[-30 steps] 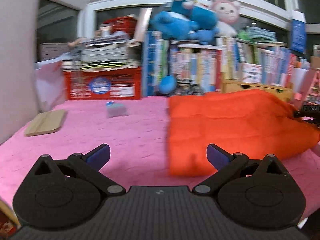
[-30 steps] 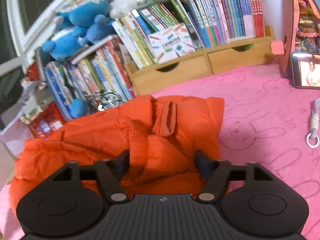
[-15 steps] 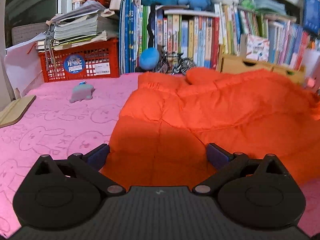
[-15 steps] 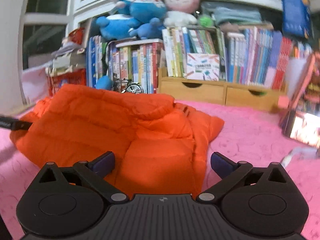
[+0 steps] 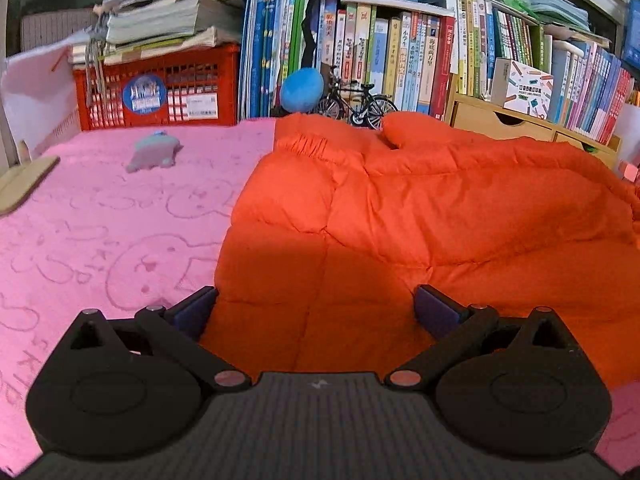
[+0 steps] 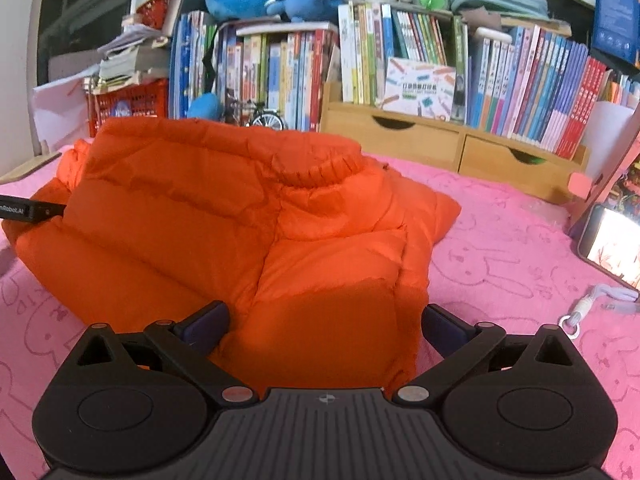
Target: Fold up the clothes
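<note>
Orange puffer jacket (image 5: 420, 220) spread on pink blanket (image 5: 100, 220), before the bookshelf. Left gripper (image 5: 316, 304) over the jacket's near edge, jaws wide apart, fabric lying between but not pinched. Right gripper (image 6: 324, 320) at the jacket's other end, jaws just opened to their widest, padded fabric between the fingertips, unclamped. Red plastic crate (image 5: 160, 92) at the blanket's far edge, contents indistinct, stacked papers (image 5: 160, 24) on top. Wooden drawer unit (image 6: 452, 144), both drawers closed, row of upright books (image 6: 520, 80) on top.
</note>
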`<state>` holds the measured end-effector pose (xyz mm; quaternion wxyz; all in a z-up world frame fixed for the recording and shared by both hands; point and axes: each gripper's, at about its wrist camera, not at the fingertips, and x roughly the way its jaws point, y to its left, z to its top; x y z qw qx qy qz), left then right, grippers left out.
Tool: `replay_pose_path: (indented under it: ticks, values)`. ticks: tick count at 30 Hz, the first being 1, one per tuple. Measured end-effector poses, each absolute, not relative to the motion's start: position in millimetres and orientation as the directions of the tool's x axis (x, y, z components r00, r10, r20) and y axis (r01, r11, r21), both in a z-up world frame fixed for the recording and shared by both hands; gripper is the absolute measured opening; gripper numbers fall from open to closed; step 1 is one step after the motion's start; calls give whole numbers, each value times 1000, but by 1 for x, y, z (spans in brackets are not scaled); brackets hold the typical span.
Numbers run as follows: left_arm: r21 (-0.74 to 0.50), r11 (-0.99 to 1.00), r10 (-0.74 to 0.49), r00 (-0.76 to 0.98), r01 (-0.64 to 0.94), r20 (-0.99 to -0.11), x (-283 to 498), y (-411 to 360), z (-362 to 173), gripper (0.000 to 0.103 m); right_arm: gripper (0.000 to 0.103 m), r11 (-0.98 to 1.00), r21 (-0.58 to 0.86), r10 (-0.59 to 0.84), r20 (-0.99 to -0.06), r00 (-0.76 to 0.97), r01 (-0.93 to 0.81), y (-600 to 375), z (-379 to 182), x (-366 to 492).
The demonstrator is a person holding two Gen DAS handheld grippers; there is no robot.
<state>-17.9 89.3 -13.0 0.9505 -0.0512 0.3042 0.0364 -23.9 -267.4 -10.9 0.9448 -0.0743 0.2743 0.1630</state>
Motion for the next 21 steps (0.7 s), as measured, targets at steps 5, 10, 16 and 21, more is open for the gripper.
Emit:
replay_pose_path:
  ticks: [5, 10, 16, 21]
  values:
    - [-104, 990, 20, 807, -100, -590, -17, 92, -14, 103, 103, 937, -38, 268, -559, 785, -347, -268, -12, -21]
    - [-91, 991, 26, 800, -101, -599, -15, 91, -15, 103, 103, 940, 33, 291, -601, 744, -341, -273, -15, -11]
    - [-86, 991, 30, 797, -103, -603, -14, 91, -15, 103, 103, 945, 83, 300, -605, 738, -315, -278, -14, -10]
    - [-90, 991, 28, 798, -103, -602, -15, 91, -14, 103, 103, 942, -75, 251, -484, 838, -326, -261, -4, -38]
